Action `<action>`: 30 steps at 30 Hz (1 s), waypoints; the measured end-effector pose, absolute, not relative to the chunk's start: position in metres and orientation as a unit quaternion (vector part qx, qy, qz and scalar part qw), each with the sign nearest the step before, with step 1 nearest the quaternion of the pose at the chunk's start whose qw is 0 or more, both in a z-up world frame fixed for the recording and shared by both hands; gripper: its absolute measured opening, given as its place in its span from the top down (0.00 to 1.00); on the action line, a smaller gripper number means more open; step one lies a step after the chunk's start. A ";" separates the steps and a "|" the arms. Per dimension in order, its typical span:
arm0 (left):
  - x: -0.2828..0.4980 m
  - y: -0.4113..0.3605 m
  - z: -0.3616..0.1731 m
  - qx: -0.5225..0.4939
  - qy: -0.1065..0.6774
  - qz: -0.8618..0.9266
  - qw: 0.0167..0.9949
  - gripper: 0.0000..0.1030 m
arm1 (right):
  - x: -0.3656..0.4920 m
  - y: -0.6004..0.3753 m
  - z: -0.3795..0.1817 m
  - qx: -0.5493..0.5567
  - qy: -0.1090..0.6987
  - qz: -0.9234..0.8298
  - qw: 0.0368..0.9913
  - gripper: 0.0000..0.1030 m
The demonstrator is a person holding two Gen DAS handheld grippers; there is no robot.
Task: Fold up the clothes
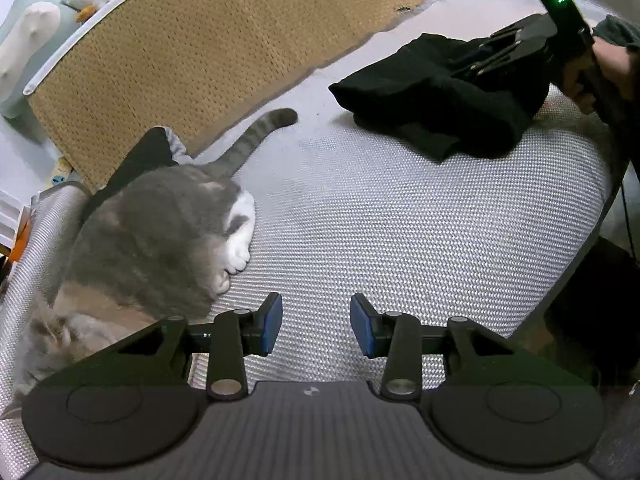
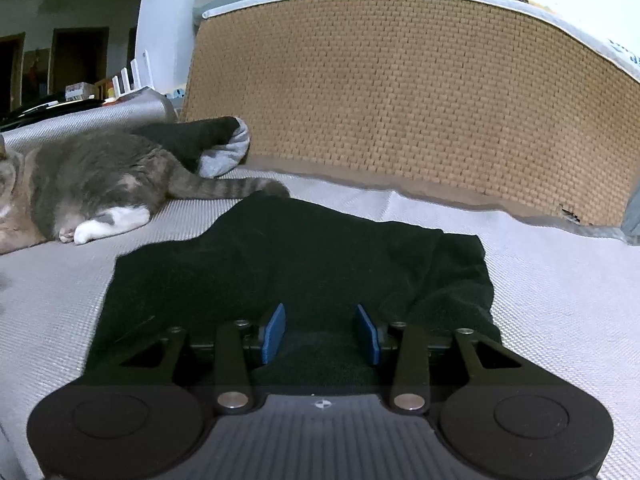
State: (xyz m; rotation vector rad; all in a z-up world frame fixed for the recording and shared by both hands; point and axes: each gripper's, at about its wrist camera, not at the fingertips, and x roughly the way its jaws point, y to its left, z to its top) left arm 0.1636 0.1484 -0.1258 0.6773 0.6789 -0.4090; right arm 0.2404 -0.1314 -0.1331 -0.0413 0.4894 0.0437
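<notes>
A black garment [image 1: 432,92] lies crumpled on the grey woven mat [image 1: 400,220] at the far right in the left wrist view. In the right wrist view it [image 2: 304,256] spreads across the middle. My right gripper [image 2: 320,330] rests low over its near edge, blue pads apart, with black cloth lying under and between them. From the left, that gripper [image 1: 468,68] shows held in a hand, its tips against the cloth. My left gripper [image 1: 316,326] hovers open over bare mat with nothing between its pads.
A grey and white cat [image 1: 160,232] lies on the mat just left of my left gripper, its tail [image 2: 240,188] reaching the black garment. Another dark and grey garment [image 2: 208,140] sits behind the cat. A tall tan woven panel [image 2: 400,100] bounds the far side.
</notes>
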 end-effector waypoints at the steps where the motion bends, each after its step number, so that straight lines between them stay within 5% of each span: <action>1: 0.164 0.147 -0.126 0.326 0.325 -0.197 0.866 0.58 | 0.238 -0.131 -0.128 -0.019 0.242 0.023 0.970 0.57; 30: 0.170 0.125 -0.137 0.360 0.346 -0.215 0.839 0.58 | 0.210 -0.119 -0.099 -0.029 0.207 0.063 0.976 0.52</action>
